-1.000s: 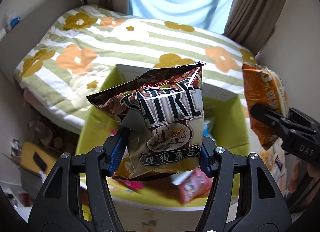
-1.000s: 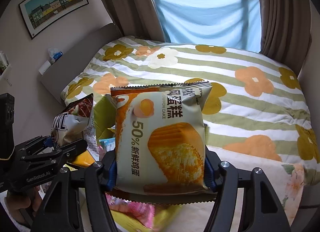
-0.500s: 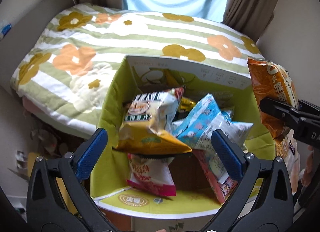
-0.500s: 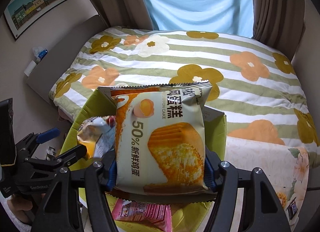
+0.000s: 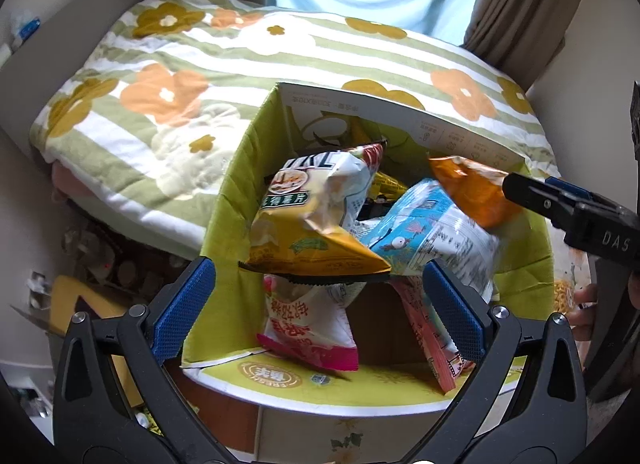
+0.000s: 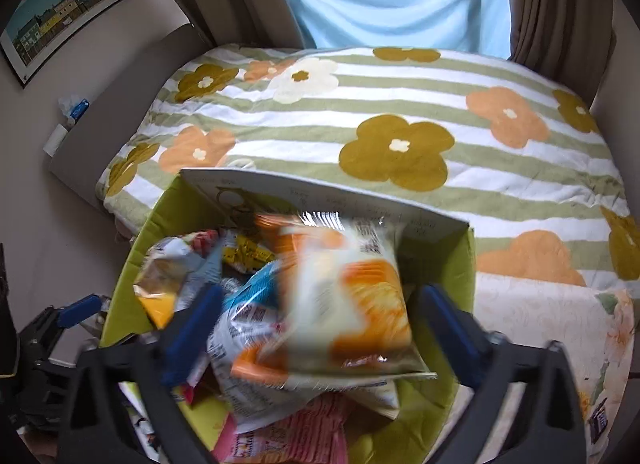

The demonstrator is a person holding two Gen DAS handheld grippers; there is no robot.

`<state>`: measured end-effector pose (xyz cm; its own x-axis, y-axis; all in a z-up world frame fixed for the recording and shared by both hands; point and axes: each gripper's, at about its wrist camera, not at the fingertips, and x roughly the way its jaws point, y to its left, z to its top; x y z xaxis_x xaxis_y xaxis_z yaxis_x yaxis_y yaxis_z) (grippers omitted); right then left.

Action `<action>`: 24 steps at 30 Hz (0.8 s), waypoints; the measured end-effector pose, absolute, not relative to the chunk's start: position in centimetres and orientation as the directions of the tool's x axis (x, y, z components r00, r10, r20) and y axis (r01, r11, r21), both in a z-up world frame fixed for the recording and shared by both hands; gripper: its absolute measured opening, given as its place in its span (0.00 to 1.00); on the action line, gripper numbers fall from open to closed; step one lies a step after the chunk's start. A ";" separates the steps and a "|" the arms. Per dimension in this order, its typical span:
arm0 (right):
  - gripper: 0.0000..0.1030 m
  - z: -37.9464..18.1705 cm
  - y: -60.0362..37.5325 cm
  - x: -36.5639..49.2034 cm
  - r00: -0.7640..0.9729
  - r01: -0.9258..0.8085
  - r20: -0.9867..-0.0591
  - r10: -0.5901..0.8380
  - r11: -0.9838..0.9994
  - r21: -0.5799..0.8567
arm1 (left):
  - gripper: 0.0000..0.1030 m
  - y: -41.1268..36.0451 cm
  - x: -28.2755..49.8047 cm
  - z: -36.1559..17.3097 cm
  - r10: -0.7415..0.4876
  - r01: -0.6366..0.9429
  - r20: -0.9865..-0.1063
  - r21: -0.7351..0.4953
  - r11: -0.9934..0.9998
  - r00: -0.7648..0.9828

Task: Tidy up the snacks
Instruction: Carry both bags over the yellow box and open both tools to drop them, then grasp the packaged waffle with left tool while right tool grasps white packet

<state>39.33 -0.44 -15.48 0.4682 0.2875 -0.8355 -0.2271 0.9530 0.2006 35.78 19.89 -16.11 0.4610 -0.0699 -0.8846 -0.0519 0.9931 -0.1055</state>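
Both sets of jaws wide, holding nothing. Cake packet [image 6: 344, 300] blurred between right gripper [image 6: 320, 328] jaws, over box [image 6: 440, 224]. Chip bag [image 5: 316, 220] ahead of left gripper [image 5: 320, 304]. Could slide off the heaped pile, overfull.

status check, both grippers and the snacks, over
Left hand-held gripper open, empty. Right hand-held gripper open, cake bag blurred over box. Chip bag inside. Nothing blocking.

Floral striped bed [image 6: 400, 112] — green snack box [image 5: 224, 224] alongside.
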 end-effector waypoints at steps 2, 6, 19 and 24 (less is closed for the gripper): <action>1.00 -15.3 -0.6 38.9 0.480 -0.245 -0.830 0.283 0.952 0.183 | 1.00 20.0 35.6 -15.9 -0.080 -0.056 -0.882 -0.119 0.991 0.464; 1.00 -15.4 -1.2 38.1 0.478 -0.246 -0.828 0.295 0.949 0.196 | 1.00 19.6 35.3 -15.9 -0.078 -0.052 -0.883 -0.115 0.992 0.464; 1.00 -12.8 -1.8 35.4 0.506 -0.241 -0.811 0.295 0.951 0.196 | 1.00 18.2 33.5 -14.1 -0.097 -0.005 -0.862 -0.114 0.993 0.497; 1.00 -11.2 -3.2 33.5 0.549 -0.194 -0.799 0.243 0.968 0.161 | 1.00 16.6 33.3 -13.2 -0.139 0.058 -0.846 -0.128 0.990 0.515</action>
<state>33.48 -3.21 -11.21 0.5493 0.2434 -0.7994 -0.1940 0.9677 0.1613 33.34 16.59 -13.22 0.5147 -0.1391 -0.8460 0.0576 0.9901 -0.1278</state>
